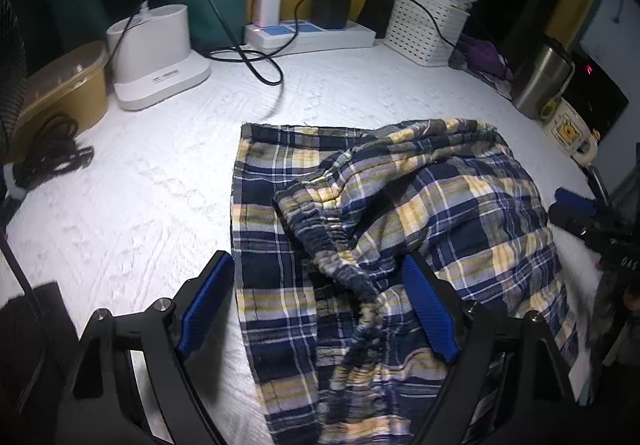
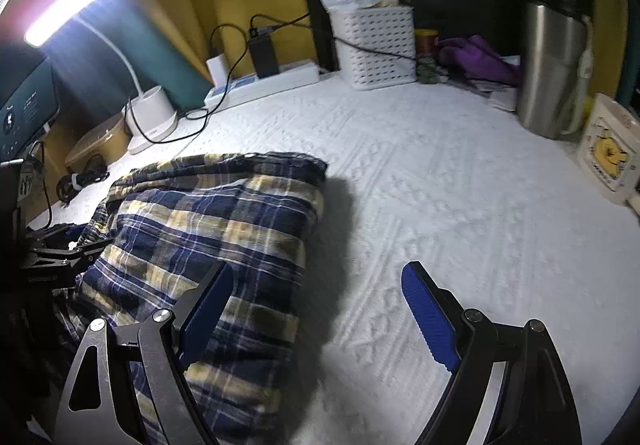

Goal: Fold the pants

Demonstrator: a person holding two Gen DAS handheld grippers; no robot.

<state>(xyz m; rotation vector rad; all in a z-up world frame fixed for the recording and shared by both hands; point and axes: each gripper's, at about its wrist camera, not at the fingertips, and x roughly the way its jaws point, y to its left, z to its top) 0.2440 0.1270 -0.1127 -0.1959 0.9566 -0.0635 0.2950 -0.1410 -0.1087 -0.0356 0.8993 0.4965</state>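
Looking over the white textured bedspread (image 1: 140, 185), I am seeing the plaid pants (image 1: 400, 225) lying bunched in the middle of it, the elastic waistband (image 1: 320, 229) flopped over a flat leg. My left gripper (image 1: 320, 305) is hovering over the waistband, jaws spread wide, pads pressing nothing. My right gripper (image 2: 320, 309) is standing released too, straddling the pants' edge. Behind are sitting a white basket (image 1: 424, 29) and a power strip (image 1: 312, 35)
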